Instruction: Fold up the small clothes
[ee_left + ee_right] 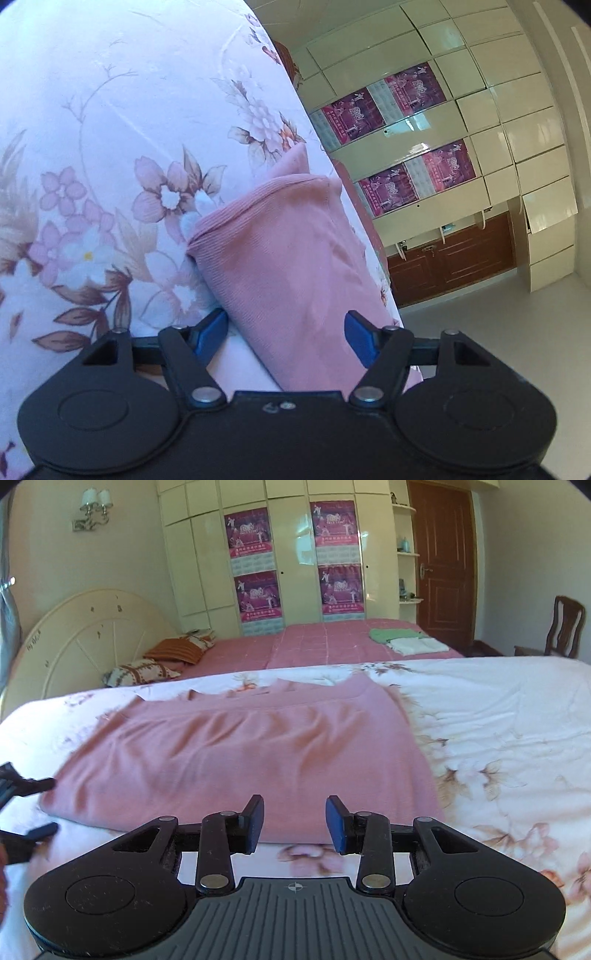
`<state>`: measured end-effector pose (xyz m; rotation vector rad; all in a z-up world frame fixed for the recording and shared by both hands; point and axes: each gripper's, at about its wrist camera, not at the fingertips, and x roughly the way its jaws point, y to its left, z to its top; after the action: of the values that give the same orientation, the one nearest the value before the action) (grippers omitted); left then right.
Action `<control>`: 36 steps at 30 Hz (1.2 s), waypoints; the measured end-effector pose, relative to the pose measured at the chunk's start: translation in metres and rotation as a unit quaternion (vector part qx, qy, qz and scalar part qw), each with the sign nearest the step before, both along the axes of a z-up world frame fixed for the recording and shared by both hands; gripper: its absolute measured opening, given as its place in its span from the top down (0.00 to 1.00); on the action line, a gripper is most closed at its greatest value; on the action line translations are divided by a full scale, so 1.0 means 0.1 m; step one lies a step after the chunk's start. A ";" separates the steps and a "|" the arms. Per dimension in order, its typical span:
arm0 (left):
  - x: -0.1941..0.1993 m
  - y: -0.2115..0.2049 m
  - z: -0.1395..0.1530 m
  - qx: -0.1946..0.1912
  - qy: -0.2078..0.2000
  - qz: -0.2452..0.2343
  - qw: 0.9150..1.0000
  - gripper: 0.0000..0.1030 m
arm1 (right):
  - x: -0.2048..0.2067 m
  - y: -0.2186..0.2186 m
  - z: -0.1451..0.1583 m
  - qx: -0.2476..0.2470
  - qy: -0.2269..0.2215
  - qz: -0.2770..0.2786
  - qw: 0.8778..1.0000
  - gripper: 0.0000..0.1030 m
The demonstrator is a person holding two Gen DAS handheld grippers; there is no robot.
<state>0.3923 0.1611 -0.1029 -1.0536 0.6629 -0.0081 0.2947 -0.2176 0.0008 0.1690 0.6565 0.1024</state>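
- The pink garment (236,753) lies partly folded on the floral bedsheet (498,716), a broad doubled slab just ahead of the right gripper (294,823); its near folded edge runs across directly in front of both of that gripper's fingertips.
- The right gripper's blue pads (337,827) stand partly apart with nothing between them; they hang above the sheet, just short of the cloth edge.
- In the left wrist view, the left gripper (286,336) has its fingers spread to either side of the garment's (280,258) end: the cloth passes between the pads (212,334), but I cannot see them pressing it.
- From the right wrist view, the left gripper's fingertips (35,805) show at the garment's left end, one finger above the edge, one below.
- Judged step: mid-fold, one fold laid and a grip being set up at the left end for the next.
- The next move calls for closing on all layers at the end, then carrying that end across to the far side without dragging the lower layers askew.
- Containers: none in view. Beyond the fingers, on the far pink bed (314,642), sit a green piece (391,634) and a white piece (417,645), apparently folded.
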 end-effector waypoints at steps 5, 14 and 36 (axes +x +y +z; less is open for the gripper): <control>0.17 0.12 -0.26 -0.055 -0.003 0.054 0.997 0.86 | 0.29 0.14 0.04 0.032 0.016 -0.008 0.999 0.77; 0.17 0.15 -0.31 -0.086 -0.042 0.060 0.994 0.77 | 1.10 0.67 -0.09 0.026 0.045 0.037 0.998 0.95; 0.37 0.11 -0.33 -0.072 -0.023 0.099 0.992 0.92 | 1.51 0.88 -0.37 0.046 0.056 0.118 0.990 0.95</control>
<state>0.4289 0.1724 -0.1356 -1.2520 0.5197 0.0929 0.4453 -0.1300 -0.0362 0.1867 0.7830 0.3532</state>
